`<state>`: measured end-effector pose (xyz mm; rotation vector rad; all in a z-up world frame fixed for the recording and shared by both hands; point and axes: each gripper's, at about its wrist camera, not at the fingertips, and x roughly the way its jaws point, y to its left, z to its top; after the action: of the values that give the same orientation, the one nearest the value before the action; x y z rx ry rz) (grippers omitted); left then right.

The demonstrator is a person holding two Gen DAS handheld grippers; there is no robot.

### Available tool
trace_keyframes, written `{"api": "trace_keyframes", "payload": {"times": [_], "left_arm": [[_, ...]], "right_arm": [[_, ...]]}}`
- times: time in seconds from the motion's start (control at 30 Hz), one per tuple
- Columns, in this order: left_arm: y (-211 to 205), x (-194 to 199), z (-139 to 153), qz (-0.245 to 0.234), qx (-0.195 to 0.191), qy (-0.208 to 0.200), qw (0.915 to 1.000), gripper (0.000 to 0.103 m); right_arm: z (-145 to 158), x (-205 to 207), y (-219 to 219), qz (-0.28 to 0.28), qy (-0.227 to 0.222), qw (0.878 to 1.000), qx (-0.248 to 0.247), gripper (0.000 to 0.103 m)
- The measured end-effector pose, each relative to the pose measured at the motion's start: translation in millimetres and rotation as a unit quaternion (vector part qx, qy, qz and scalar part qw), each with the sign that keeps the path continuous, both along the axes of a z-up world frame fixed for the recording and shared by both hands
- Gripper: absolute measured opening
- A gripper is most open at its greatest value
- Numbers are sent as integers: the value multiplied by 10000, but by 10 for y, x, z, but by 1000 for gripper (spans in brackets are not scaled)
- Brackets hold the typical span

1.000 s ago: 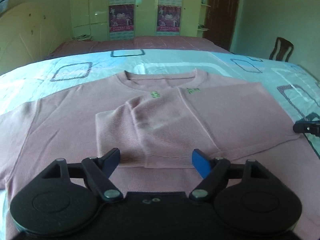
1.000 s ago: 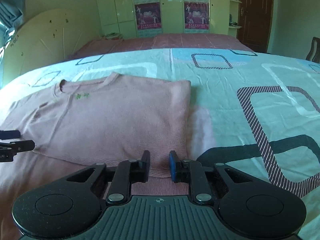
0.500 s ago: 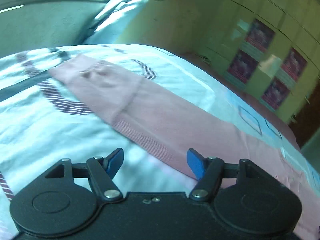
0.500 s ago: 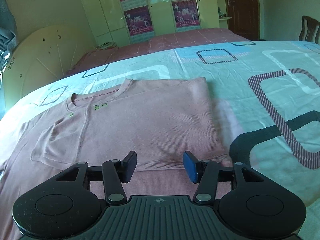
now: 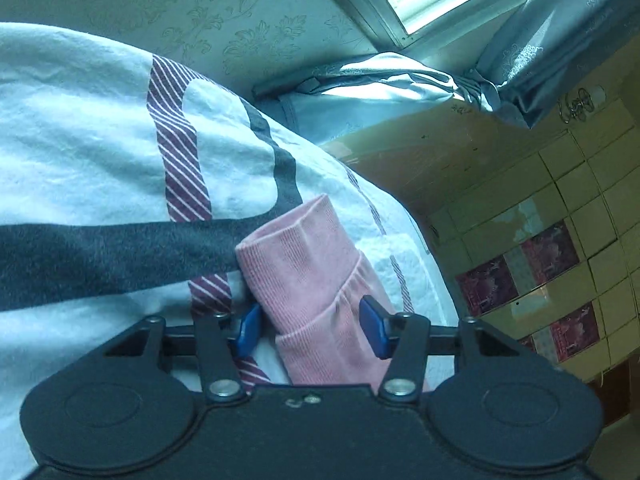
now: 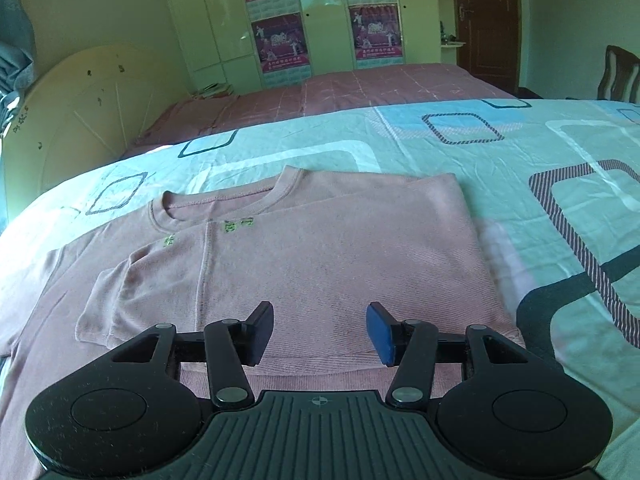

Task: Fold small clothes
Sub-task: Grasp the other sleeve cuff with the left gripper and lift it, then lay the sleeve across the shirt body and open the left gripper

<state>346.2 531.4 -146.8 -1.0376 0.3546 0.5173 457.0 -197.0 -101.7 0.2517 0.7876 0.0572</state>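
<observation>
A pink sweater (image 6: 328,256) lies flat on the bed, collar away from me, its right side and sleeve folded over the chest. My right gripper (image 6: 320,332) hovers over the folded part near the hem, open with nothing between its fingers. In the left wrist view the sweater's other sleeve (image 5: 308,276) stretches across the sheet, ribbed cuff pointing away. My left gripper (image 5: 310,330), rolled on its side, straddles this sleeve just behind the cuff. Its jaws are closing, the blue pads at either edge of the sleeve without visibly pressing it.
The bed sheet (image 6: 520,152) is pale blue with dark and striped square outlines. A second bed with a pink cover (image 6: 360,88) lies beyond, then a wardrobe with posters (image 6: 280,36). A grey curtain (image 5: 400,80) and a window flank the sleeve end. A chair (image 6: 618,76) stands at the right.
My left gripper swung from the sweater's body out to the far sleeve's cuff, rolling over and narrowing its jaws. My right gripper opened and drew back a little from the folded edge.
</observation>
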Motion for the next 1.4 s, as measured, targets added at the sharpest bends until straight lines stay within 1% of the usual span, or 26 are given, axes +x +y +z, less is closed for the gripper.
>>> {"api": "trace_keyframes", "payload": {"times": [0.1, 0.13, 0.17, 0.23, 0.27, 0.33, 0.4, 0.43, 0.5, 0.57, 0.63, 0.73, 0.87, 0.93, 0.97, 1.0, 1.07, 1.1, 1.13, 1.17, 1.2, 1.23, 1.27, 1.3, 1.33, 1.4], "left_arm": [[18, 100, -2, 2, 150, 165, 9998, 36], [27, 165, 11, -80, 311, 445, 9985, 19], [21, 211, 34, -158, 448, 619, 9970, 14], [-83, 257, 167, -206, 756, 822, 9935, 11], [-198, 290, 267, -269, 1067, 898, 9899, 11], [-512, 355, 468, -598, 1604, 720, 9826, 10], [-903, 457, 641, -1073, 2001, 559, 9723, 10], [-1160, 519, 718, -1358, 2197, 481, 9649, 10], [-1663, 652, 812, -1882, 2425, 337, 9511, 10], [-2168, 795, 852, -2368, 2634, 337, 9346, 10], [-2640, 901, 846, -2794, 2717, 280, 9205, 10], [-3291, 1028, 809, -3370, 2751, 284, 9000, 10], [-4112, 1199, 748, -4120, 3045, 368, 8580, 10], [-4489, 1307, 639, -4486, 3181, 528, 8335, 9], [-4646, 1352, 560, -4630, 3191, 587, 8248, 7], [-4788, 1402, 470, -4772, 3180, 660, 8166, 6], [-5014, 1466, 289, -4962, 3223, 818, 8020, 6], [-5106, 1503, 187, -5122, 3178, 902, 7928, 7], [-5188, 1537, 86, -5333, 3100, 1001, 7807, 12], [-5257, 1542, -3, -5478, 3055, 1062, 7716, 24], [-5304, 1522, -40, -5535, 3094, 982, 7670, 32], [-5327, 1490, -38, -5592, 3118, 841, 7635, 52], [-5337, 1422, -19, -5651, 3081, 713, 7620, 65], [-5316, 1359, 0, -5632, 3085, 642, 7639, 65], [-5272, 1293, 25, -5548, 3143, 627, 7678, 64], [-5118, 1141, 104, -5334, 3195, 594, 7810, 64]], "right_arm": [[-23, 9, -141, -227, 75, 9995, 212, 52], [-31, 2, -163, -277, 87, 9993, 240, 52], [-34, -4, -179, -312, 99, 9991, 265, 52], [-32, -22, -185, -333, 100, 9989, 302, 52], [-18, -26, -180, -327, 76, 9990, 305, 52], [-5, -39, -166, -316, 47, 9989, 339, 52], [5, -52, -169, -315, 10, 9988, 382, 52], [11, -57, -177, -319, -16, 9987, 407, 52], [19, -59, -195, -345, -53, 9982, 489, 52], [28, -76, -225, -370, -94, 9976, 577, 52], [41, -104, -251, -364, -135, 9973, 626, 52], [88, -157, -241, -226, -247, 9987, 393, 52], [148, -244, -298, -121, -373, 9982, 464, 52], [168, -281, -356, -148, -384, 9975, 577, 52], [172, -295, -390, -161, -366, 9970, 666, 52], [173, -313, -430, -188, -340, 9961, 795, 52], [166, -341, -540, -287, -275, 9911, 1267, 52], [158, -350, -578, -302, -247, 9884, 1467, 52], [154, -350, -613, -296, -213, 9858, 1636, 52], [153, -344, -635, -267, -181, 9838, 1765, 52], [148, -341, -644, -231, -153, 9821, 1864, 52], [151, -321, -648, -196, -122, 9803, 1962, 52], [152, -306, -642, -158, -103, 9792, 2021, 52], [153, -292, -625, -93, -93, 9777, 2096, 52], [148, -269, -596, -20, -87, 9756, 2194, 52], [114, -195, -504, 129, -26, 9699, 2431, 52]]}}
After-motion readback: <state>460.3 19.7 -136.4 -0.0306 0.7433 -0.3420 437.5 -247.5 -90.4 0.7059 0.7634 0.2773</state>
